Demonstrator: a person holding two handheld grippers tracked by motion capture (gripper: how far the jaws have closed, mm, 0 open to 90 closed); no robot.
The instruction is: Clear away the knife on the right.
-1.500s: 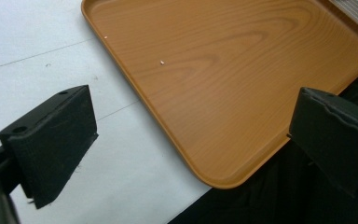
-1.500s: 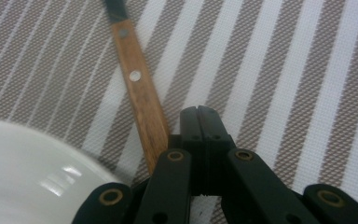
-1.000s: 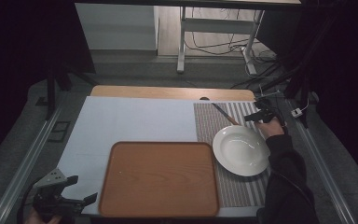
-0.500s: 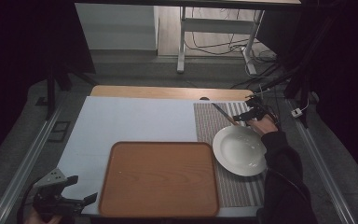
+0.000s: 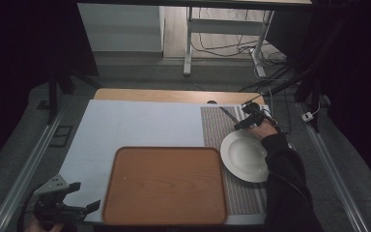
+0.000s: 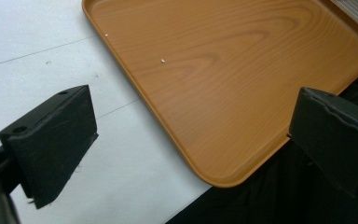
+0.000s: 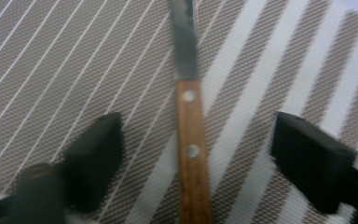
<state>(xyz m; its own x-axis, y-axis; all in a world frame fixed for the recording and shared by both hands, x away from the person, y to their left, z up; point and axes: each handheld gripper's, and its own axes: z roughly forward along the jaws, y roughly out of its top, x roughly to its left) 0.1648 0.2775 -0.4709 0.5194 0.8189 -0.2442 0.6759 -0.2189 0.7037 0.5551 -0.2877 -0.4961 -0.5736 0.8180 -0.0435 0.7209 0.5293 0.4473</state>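
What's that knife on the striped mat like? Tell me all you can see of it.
The knife has a brown, wood-looking handle with two pale metal rivets and a dull grey metal blade. It lies flat on the striped mat, beyond the white plate. The right gripper straddles the handle with its jaws apart, a gap on each side, so nothing grips it yet. The blade tip and handle end run out of the right gripper view.

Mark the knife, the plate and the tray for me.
knife (image 7: 192, 140): right gripper view, on the wooden handle.
plate (image 5: 245, 157): high view, on the white centre.
tray (image 5: 166, 186): high view, on the bare wooden floor.
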